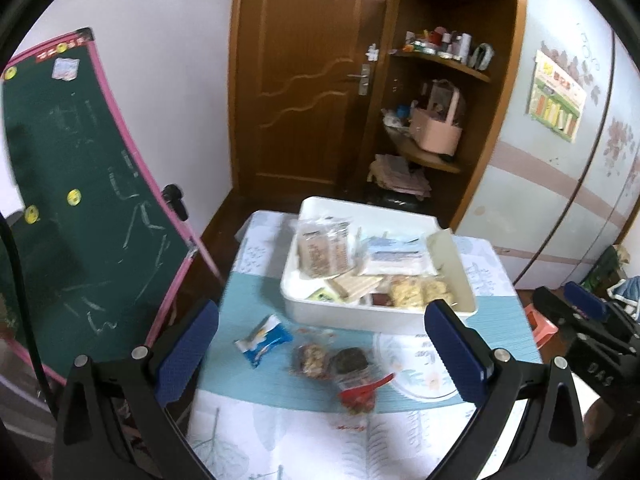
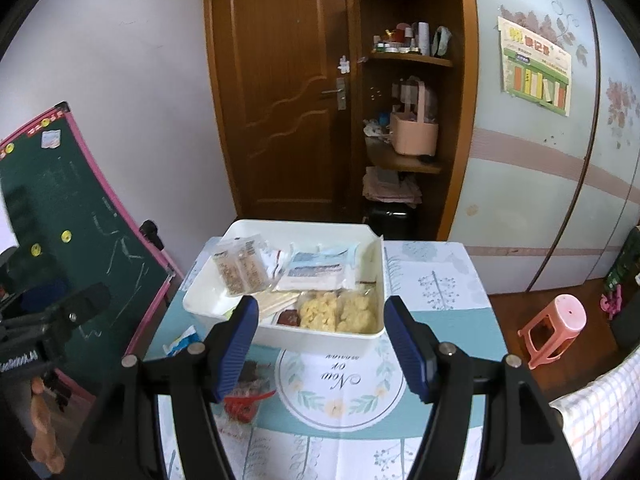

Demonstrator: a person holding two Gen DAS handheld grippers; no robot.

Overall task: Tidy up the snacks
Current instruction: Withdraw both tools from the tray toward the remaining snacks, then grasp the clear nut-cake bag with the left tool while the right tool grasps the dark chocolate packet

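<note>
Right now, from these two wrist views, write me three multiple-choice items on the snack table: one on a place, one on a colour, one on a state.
1. Where does the blue-and-white packet lie?
A. inside the white bin
B. on the tablecloth, outside the bin
C. on the shelf

2. What colour is the stool on the floor?
A. pink
B. green
C. black

3. How do the jaws of the left gripper and right gripper stand?
A. both open, empty
B. both shut on packets
C. the right one is shut on the bin

Key: 1 B, it rests on the tablecloth beside the white bin. 2 A, plainly pink plastic. 3 A, a wide gap shows between each pair of pads, with nothing held.
</note>
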